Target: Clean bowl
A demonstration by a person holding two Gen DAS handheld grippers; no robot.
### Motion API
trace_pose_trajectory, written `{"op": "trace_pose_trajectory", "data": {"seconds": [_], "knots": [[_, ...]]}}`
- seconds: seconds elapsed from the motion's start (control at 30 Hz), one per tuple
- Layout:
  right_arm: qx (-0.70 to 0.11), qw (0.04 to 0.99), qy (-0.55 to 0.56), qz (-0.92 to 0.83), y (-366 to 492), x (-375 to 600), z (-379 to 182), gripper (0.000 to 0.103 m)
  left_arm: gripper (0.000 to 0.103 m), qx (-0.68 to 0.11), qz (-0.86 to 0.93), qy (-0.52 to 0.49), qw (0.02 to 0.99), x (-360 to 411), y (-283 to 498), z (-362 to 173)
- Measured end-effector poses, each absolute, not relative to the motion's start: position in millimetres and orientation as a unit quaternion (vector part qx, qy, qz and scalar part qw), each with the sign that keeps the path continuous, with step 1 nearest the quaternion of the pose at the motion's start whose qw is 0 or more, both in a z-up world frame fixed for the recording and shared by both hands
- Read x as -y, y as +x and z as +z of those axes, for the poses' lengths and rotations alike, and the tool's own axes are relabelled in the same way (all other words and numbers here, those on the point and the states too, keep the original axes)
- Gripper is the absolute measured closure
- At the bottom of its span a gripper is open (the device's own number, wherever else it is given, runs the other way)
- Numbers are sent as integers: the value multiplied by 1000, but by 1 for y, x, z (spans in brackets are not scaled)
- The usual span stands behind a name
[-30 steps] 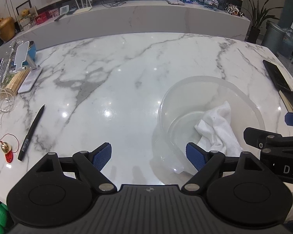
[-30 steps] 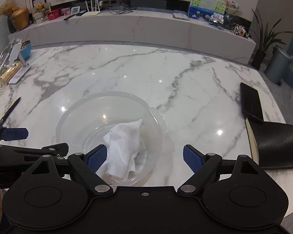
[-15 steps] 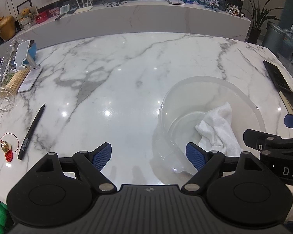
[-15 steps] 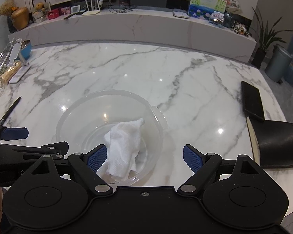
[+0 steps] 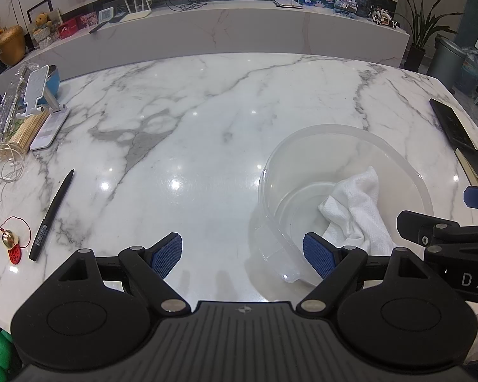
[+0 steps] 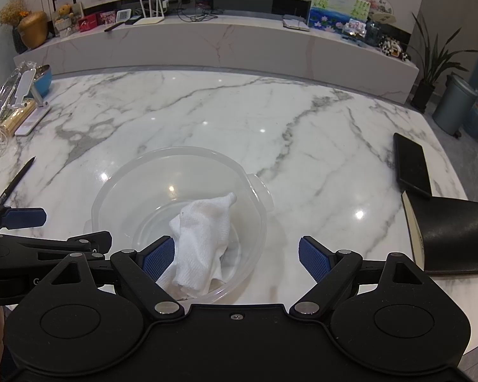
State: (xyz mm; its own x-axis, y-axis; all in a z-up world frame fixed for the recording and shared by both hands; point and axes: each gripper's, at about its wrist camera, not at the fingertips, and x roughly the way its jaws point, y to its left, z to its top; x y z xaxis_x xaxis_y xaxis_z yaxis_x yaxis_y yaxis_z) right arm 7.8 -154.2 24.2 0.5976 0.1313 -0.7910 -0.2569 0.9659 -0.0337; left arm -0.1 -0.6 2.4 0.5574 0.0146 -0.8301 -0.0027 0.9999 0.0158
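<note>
A clear plastic bowl (image 5: 302,152) (image 6: 133,172) stands on the marble table near its front edge, with a crumpled white cloth (image 5: 357,210) (image 6: 204,242) lying inside it. My left gripper (image 5: 242,254) is open just left of the bowl, its right pad by the bowl's near rim. My right gripper (image 6: 235,254) is open over the bowl's near right side, its left pad close to the cloth. Neither holds anything. Each gripper shows at the edge of the other's view.
A black pen (image 5: 51,213), a red charm (image 5: 11,242), earphones, skewers and a phone stand (image 5: 38,92) lie at the left. A black phone (image 6: 411,165) and a black notebook (image 6: 452,235) lie at the right. A marble counter runs behind the table.
Hardly anything has moved. The right wrist view has drifted slightly, so the bowl sits a little higher in it.
</note>
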Motion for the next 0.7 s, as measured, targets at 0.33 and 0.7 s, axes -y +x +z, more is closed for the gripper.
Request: {"op": "trace_pose_trajectory", "data": {"seconds": [0.33,0.7], "knots": [[-435,891,-72,109,7,154,24,19,20,-470,5,6,882,0,0,2],[-434,891,-73,109,6,153,24,19,20,-470,5,7,883,-1,0,2]]}}
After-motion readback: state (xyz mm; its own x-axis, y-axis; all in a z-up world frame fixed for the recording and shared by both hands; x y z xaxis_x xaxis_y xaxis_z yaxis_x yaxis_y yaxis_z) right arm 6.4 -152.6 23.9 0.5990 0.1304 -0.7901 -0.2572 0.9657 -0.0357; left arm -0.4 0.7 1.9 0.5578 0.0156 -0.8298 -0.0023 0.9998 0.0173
